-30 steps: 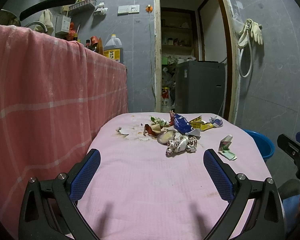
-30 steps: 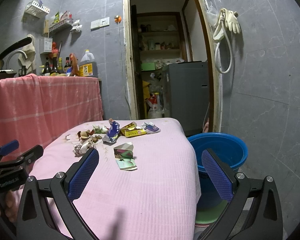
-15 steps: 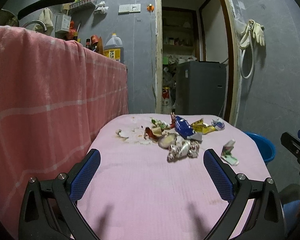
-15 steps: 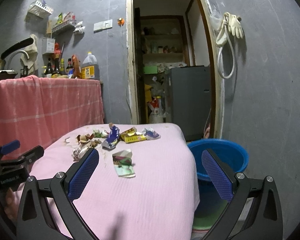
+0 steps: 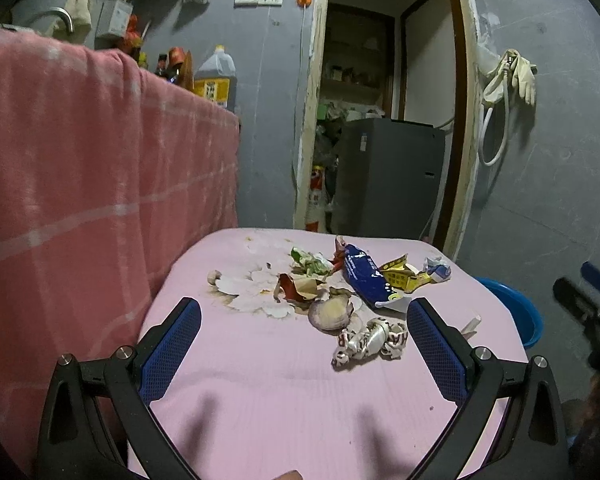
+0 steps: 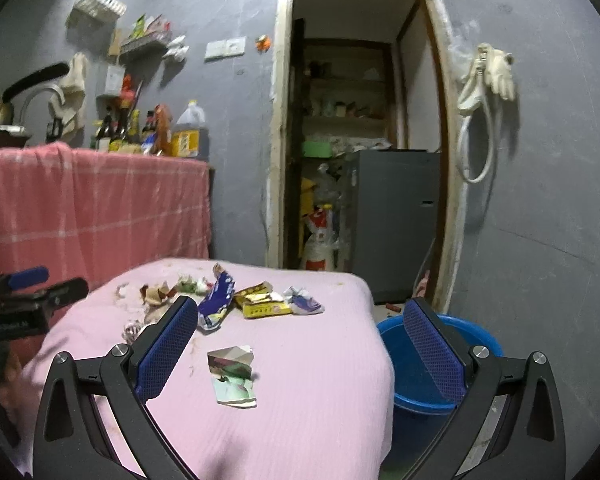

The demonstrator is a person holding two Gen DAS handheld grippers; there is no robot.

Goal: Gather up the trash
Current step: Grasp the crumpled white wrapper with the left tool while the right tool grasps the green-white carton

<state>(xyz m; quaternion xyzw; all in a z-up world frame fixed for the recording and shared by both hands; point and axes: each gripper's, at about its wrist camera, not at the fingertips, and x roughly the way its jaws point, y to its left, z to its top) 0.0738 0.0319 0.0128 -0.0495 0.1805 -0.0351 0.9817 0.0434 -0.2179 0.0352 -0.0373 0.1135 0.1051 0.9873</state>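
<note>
Pink cloth covers the counter, and you've brought both tools in closer over the last second: the litter looms larger in each view than it did, and the left camera now tips down onto it. That reads as the approach to a first pick; nothing is lifted yet.

Starting on your left, the left tongs are spread wide and empty, hanging over the near edge. Just ahead and slightly right of centre lies the crumpled silver wrapper, nearest of all to that tool, with a large "R" on its brown lettering and nothing more legible. Behind it sit a pale shell-like scrap, a torn brown and red paper, then green leafy bits. Further right come the blue snack bag, white print too small to read, and the yellow packet, likewise unreadable.

Your right tongs gape just as wide, holding nothing, and frame the folded green-and-white carton, lying apart from the heap and near the counter's right edge. The blue basin waits on the floor just beside that edge, so the drop looks short. Back on the shelf, the oil jug has a yellow label, blurred.
</note>
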